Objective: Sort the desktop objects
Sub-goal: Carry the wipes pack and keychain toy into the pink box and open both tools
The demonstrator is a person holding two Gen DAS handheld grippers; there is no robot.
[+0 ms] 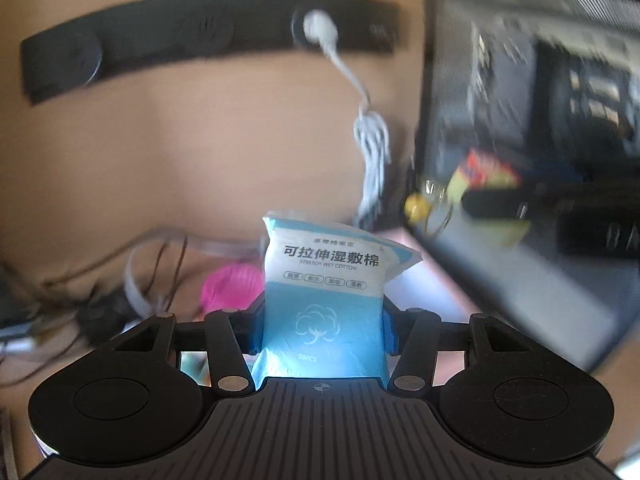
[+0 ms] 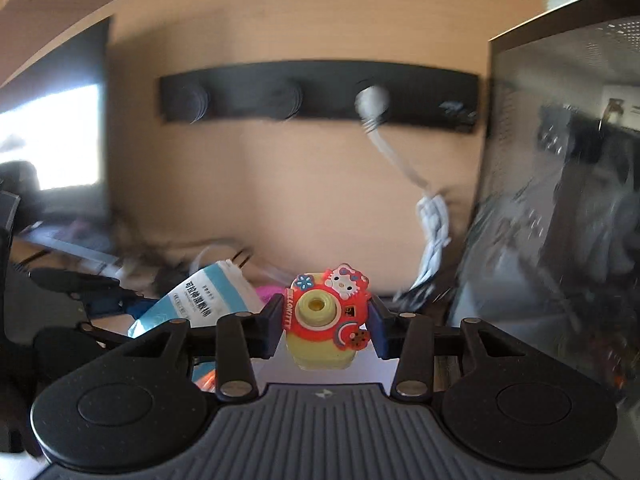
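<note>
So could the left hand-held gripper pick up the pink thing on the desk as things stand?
Probably not yet. The left hand-held gripper is shut on the blue cotton-pad pack, so its jaws are full. The pink thing lies beyond, left of the pack, with cables close by.

Motion-blurred monitor (image 1: 532,92), smeared cable clutter (image 1: 100,292), pink object (image 1: 230,286) half hidden
</note>
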